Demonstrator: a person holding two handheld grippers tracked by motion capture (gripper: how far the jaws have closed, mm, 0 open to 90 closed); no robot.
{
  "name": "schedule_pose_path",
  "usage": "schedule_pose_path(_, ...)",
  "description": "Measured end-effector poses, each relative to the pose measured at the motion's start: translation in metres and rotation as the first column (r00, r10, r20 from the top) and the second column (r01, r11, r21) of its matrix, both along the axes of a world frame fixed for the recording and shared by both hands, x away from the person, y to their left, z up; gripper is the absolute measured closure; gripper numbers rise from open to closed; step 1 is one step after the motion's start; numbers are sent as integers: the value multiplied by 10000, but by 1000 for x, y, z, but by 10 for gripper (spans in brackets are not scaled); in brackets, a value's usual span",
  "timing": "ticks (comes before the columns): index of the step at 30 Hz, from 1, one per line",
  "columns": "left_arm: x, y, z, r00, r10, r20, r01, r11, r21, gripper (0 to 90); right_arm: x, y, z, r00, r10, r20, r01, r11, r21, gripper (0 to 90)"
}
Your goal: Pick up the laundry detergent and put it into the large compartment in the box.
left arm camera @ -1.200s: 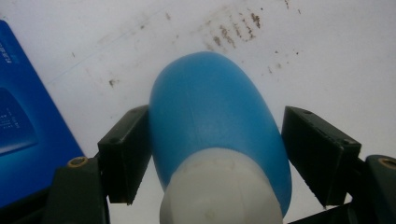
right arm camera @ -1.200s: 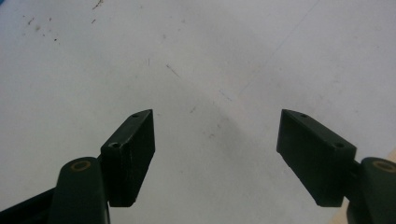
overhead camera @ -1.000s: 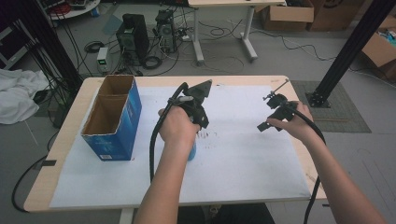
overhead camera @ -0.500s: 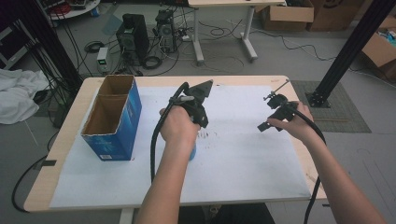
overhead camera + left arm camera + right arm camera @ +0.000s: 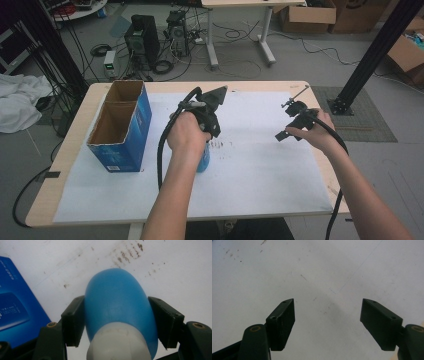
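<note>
A blue bottle gripped at mid-table, the other gripper held free above the paper.

From above, the person's left hand point(image 5: 187, 134) holds the left gripper point(image 5: 205, 150) down over the middle of the white paper sheet point(image 5: 260, 165) that covers the table point(image 5: 65, 165), and a bit of the blue bottle point(image 5: 203, 161) peeks out under the hand; an open blue cardboard box point(image 5: 120, 127) stands near it on the left, and the right gripper point(image 5: 287, 131) sits well apart on the right side. Along the left gripper point(image 5: 115, 322), both jaws press against the sides of the blue bottle point(image 5: 117, 305), whose white cap end point(image 5: 117, 345) points toward the camera, with the box point(image 5: 17, 307) just beside. Along the right gripper point(image 5: 328, 320), the jaws stand wide apart over bare, lightly speckled paper point(image 5: 324, 270).
</note>
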State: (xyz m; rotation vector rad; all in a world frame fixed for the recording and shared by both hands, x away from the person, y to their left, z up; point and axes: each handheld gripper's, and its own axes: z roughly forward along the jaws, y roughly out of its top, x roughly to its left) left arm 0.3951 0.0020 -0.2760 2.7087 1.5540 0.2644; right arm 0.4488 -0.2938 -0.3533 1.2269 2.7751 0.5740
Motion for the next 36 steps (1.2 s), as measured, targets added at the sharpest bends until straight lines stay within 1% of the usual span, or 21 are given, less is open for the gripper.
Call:
schedule_pose_path(2, 0, 1, 2, 10000, -73, -13, 73, 9999, -81, 357, 0, 0, 0, 10000, -14, -7, 14, 10000, -2, 281)
schedule_pose_path(3, 0, 1, 4, 9999, -163, -47, 163, 9998, -111, 360, 1, 0, 0, 10000, -22, -15, 22, 10000, -18, 281)
schedule_pose_path(4, 1, 1, 7, 9993, -353, -101, 352, 9993, -136, 361, 1, 0, 1, 10000, -17, 0, 17, 10000, -30, 283)
schedule_pose_path(8, 2, 0, 16, 9966, -793, -203, 792, 9968, -36, 365, 1, 0, 1, 10000, -68, -27, 68, 10000, -33, 283)
schedule_pose_path(9, 2, 0, 16, 9966, -793, -203, 792, 9968, -36, 366, 1, 0, 1, 10000, -68, -27, 68, 10000, -33, 283)
schedule_pose_path(10, 2, 0, 21, 9956, -901, -253, 901, 9959, 2, 367, 1, 1, 2, 10000, -90, -29, 90, 10000, -35, 283)
schedule_pose_path(14, 4, 3, 32, 9933, -1111, -320, 1112, 9938, -7, 370, 1, 1, 3, 10000, -54, 20, 54, 10000, -51, 283)
schedule_pose_path(15, 4, 3, 32, 9933, -1111, -320, 1112, 9938, -7, 371, 1, 1, 3, 10000, -54, 20, 54, 10000, -51, 283)
schedule_pose_path(16, 5, 5, 37, 9926, -1162, -354, 1162, 9932, -23, 371, 1, 0, 3, 10000, -53, 20, 54, 10000, -67, 283)
schedule_pose_path(17, 6, 9, 44, 9925, -1163, -372, 1162, 9932, -57, 372, 1, 0, 5, 10000, -67, 45, 68, 10000, -61, 283)
schedule_pose_path(21, 7, 17, 63, 9922, -1216, -263, 1215, 9926, -46, 373, 1, -1, 6, 9999, -109, 74, 110, 9999, -57, 283)
schedule_pose_path(24, 7, 24, 78, 9934, -1140, -124, 1139, 9935, -73, 374, 2, -1, 7, 9999, -110, 98, 111, 9999, -77, 283)
schedule_pose_path(25, 7, 24, 78, 9934, -1140, -124, 1139, 9935, -73, 375, 2, -1, 8, 9998, -139, 106, 139, 9999, -56, 283)
schedule_pose_path(26, 7, 30, 87, 9949, -1009, -64, 1009, 9948, -121, 375, 2, -1, 8, 9998, -143, 99, 143, 9999, -69, 283)
schedule_pose_path(27, 7, 33, 92, 9953, -965, -28, 964, 9952, -135, 376, 2, -1, 9, 9999, -97, 130, 98, 9999, -98, 283)
schedule_pose_path(28, 7, 33, 92, 9953, -965, -28, 964, 9952, -135, 376, 2, -1, 9, 9998, -110, 139, 112, 9999, -90, 283)
schedule_pose_path(29, 8, 41, 101, 9967, -813, 46, 814, 9965, -174, 376, 2, -1, 10, 9998, -138, 120, 139, 9999, -89, 283)
schedule_pose_path(30, 8, 41, 101, 9967, -813, 46, 814, 9965, -174, 377, 2, -1, 11, 9998, -143, 141, 145, 9998, -96, 284)
schedule_pose_path(31, 9, 49, 109, 9977, -666, 98, 668, 9976, -186, 377, 1, -1, 11, 9998, -156, 134, 157, 9998, -91, 283)
schedule_pose_path(34, 10, 61, 119, 9989, -406, 226, 409, 9990, -164, 378, 1, -1, 12, 9998, -133, 168, 135, 9998, -116, 283)
schedule_pose_path(36, 10, 64, 121, 9991, -350, 258, 354, 9992, -157, 378, 1, -2, 12, 9998, -157, 146, 159, 9998, -121, 283)
